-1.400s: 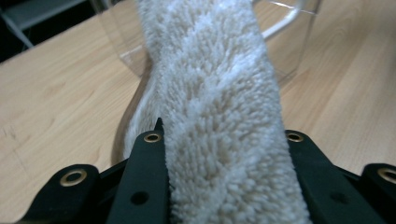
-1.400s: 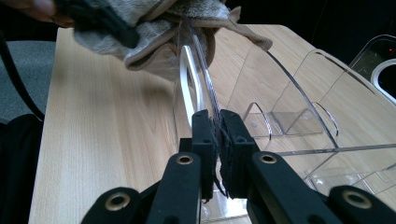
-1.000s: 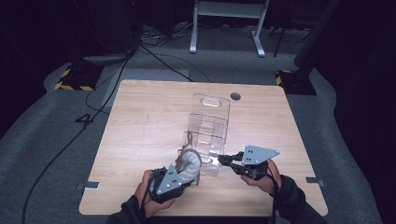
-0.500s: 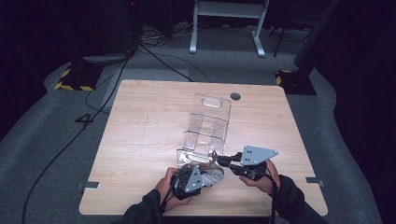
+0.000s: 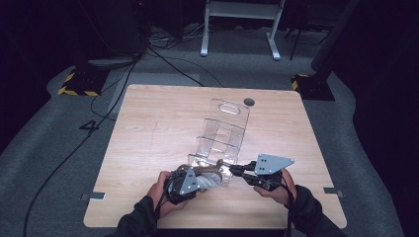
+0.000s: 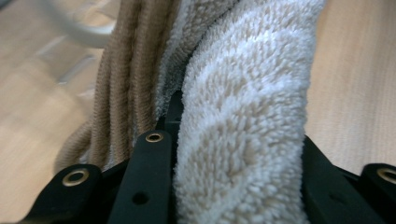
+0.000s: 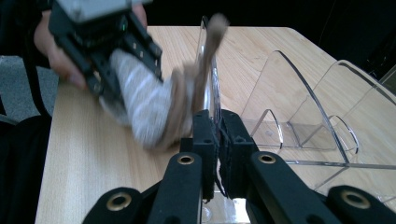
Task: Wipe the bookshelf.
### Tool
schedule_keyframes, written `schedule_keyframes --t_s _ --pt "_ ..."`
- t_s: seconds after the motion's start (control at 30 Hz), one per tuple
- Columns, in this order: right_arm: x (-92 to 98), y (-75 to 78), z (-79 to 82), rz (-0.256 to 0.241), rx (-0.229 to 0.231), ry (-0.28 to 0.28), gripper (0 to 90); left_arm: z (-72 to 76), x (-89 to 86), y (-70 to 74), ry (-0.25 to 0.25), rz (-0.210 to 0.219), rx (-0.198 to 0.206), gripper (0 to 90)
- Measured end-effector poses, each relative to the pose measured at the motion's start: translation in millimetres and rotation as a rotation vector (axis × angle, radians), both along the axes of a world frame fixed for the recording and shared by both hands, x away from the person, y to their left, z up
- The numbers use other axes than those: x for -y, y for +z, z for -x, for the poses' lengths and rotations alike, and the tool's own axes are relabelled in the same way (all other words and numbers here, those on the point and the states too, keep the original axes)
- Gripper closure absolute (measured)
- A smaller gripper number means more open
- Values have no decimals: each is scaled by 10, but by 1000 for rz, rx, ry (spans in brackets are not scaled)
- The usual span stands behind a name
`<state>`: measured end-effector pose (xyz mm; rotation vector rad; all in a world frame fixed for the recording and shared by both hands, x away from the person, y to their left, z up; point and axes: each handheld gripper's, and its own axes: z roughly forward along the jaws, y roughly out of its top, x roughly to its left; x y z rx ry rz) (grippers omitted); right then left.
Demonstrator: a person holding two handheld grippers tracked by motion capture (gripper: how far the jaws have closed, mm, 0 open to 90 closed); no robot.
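Near the desk's [image 5: 148,128] front edge, my left claw [image 6: 219,154] is clamped on a rolled sock [image 6: 243,116], fluffy white with tan ribbing. It is soft, light and squashy, so I judge it best gripped around the thick middle of the roll, as now. My left hand [image 5: 163,190] is angled right, pushing the sock into the nearest pocket of a clear acrylic tiered organizer [image 5: 225,136]. My right claw [image 7: 217,140], level and pointing left, pinches the organizer's stiff, slippery front wall, steadying it. The organizer stretches toward the desk's far edge.
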<state>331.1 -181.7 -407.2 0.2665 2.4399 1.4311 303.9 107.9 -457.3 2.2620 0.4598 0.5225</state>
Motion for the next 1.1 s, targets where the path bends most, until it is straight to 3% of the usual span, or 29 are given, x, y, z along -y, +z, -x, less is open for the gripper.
schedule_keyframes --t_s 0.23,0.33,0.47,0.63,0.77,1.0,1.1 --pt "-6 -4 -5 -2 -1 -2 860 15 -159 258 46 94 68 693" --pt "-6 -6 -7 -4 -2 -2 860 38 -126 304 33 128 79 693" --pt "-13 -5 -8 -2 -1 -2 860 98 32 366 -21 157 98 692" --pt "-16 -3 -9 0 -2 0 860 137 285 276 -87 111 97 692" --pt "-17 -1 -10 1 -4 1 861 123 413 164 -99 87 71 691" --pt "-12 -3 -15 -6 -12 0 862 48 406 -14 -84 47 11 693" --pt "-11 -2 -15 -5 -13 -1 862 10 363 -76 -77 8 -2 694"
